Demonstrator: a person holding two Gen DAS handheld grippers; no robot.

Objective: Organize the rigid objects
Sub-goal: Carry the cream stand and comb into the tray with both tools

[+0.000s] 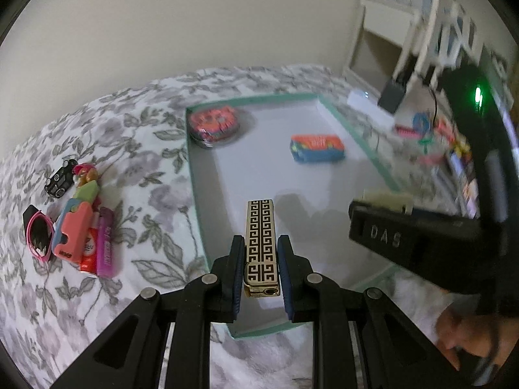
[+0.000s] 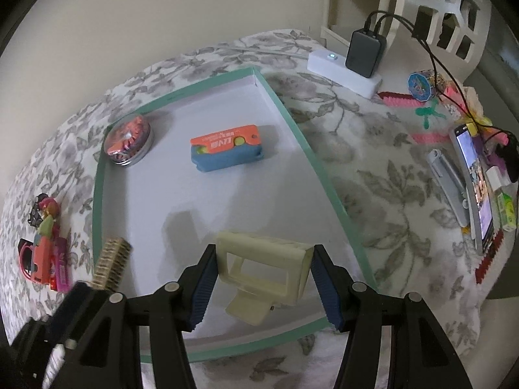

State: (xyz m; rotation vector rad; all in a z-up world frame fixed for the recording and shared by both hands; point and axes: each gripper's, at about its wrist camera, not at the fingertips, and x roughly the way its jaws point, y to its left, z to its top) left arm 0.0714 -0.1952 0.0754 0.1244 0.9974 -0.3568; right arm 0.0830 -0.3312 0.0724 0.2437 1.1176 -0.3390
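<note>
Left wrist view: left gripper (image 1: 261, 269) is clamped on a gold patterned lighter (image 1: 262, 243), held at lower centre over the teal-rimmed tray (image 1: 194, 175). Round tin (image 1: 214, 124) and orange-blue box (image 1: 317, 147) already lie in the tray; a loose pile (image 1: 81, 223) is seen at left.

Right wrist view: right gripper (image 2: 262, 282) is closed on a cream plastic holder (image 2: 264, 270), over the tray's lower part. Step judged: placing. Next: both items lowered onto bare floor, jaws released.

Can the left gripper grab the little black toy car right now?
Probably not yet: the left gripper is shut on the gold lighter. The toy car lies uncovered on the blanket, beside the tray.
</note>
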